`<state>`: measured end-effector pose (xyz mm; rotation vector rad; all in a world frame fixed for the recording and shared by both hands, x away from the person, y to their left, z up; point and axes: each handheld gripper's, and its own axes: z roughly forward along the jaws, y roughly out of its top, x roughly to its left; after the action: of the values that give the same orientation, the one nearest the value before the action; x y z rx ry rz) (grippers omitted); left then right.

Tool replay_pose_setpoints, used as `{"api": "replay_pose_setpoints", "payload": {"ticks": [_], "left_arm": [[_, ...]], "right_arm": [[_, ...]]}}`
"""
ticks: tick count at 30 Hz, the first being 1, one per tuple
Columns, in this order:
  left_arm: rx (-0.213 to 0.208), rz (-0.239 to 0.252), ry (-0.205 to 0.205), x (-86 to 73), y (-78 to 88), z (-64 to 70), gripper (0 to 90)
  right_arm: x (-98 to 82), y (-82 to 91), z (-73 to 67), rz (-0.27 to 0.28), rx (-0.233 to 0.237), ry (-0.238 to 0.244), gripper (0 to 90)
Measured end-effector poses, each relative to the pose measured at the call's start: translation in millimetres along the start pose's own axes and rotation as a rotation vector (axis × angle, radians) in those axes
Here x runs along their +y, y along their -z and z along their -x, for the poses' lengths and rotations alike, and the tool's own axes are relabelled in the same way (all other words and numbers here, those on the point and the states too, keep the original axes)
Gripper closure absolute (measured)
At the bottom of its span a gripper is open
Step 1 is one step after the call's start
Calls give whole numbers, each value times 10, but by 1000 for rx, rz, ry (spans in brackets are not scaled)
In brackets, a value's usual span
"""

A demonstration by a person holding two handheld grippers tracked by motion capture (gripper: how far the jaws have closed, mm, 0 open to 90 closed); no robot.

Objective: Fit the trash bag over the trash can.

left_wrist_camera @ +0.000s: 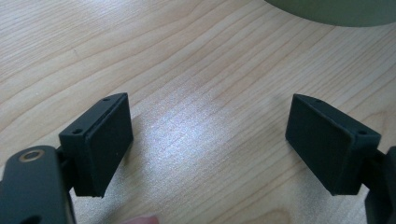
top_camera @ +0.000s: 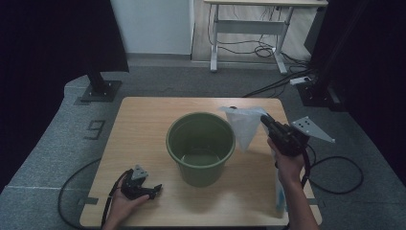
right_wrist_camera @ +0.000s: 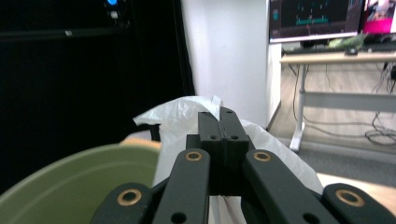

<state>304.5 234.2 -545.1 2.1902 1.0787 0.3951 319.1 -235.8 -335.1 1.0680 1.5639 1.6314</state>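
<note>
The left gripper (top_camera: 152, 190) rests low on the table (top_camera: 143, 120) near the front edge, held by the left hand (top_camera: 123, 205), with a cable trailing behind it to the left. Its jaws are wide apart, and in the left gripper view only bare wood lies between the two black pads (left_wrist_camera: 102, 140); nothing is touched by them. To the right of this gripper, and a little further from the person, stands the green bucket (top_camera: 201, 146), upright, close to the middle of the table. In the left gripper view its lower wall (left_wrist_camera: 336, 11) shows just ahead of the jaws, apart from them. Further right, the right gripper (top_camera: 264, 119) is lifted above the table by the right hand (top_camera: 286, 165) and points toward the far side. Its jaws are pressed together on the top edge of a white plastic bag (top_camera: 245, 127). The bag hangs down from the jaws, just beside the right rim of the bucket; whether it touches the rim I cannot tell. In the right gripper view the bag (right_wrist_camera: 187, 112) spreads in front of and below the closed jaws, and the bucket rim (right_wrist_camera: 79, 172) is at their lower left.
</note>
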Motion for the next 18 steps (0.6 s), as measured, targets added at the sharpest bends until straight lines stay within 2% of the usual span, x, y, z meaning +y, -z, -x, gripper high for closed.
{"api": "replay_pose_setpoints", "payload": {"ticks": [12, 18], "left_arm": [[4, 0, 3, 1, -1, 3, 147], [4, 0, 5, 1, -2, 6, 147]], "right_arm": [[408, 128, -153, 136, 24, 7, 889], [565, 189, -310, 207, 54, 14, 889]]}}
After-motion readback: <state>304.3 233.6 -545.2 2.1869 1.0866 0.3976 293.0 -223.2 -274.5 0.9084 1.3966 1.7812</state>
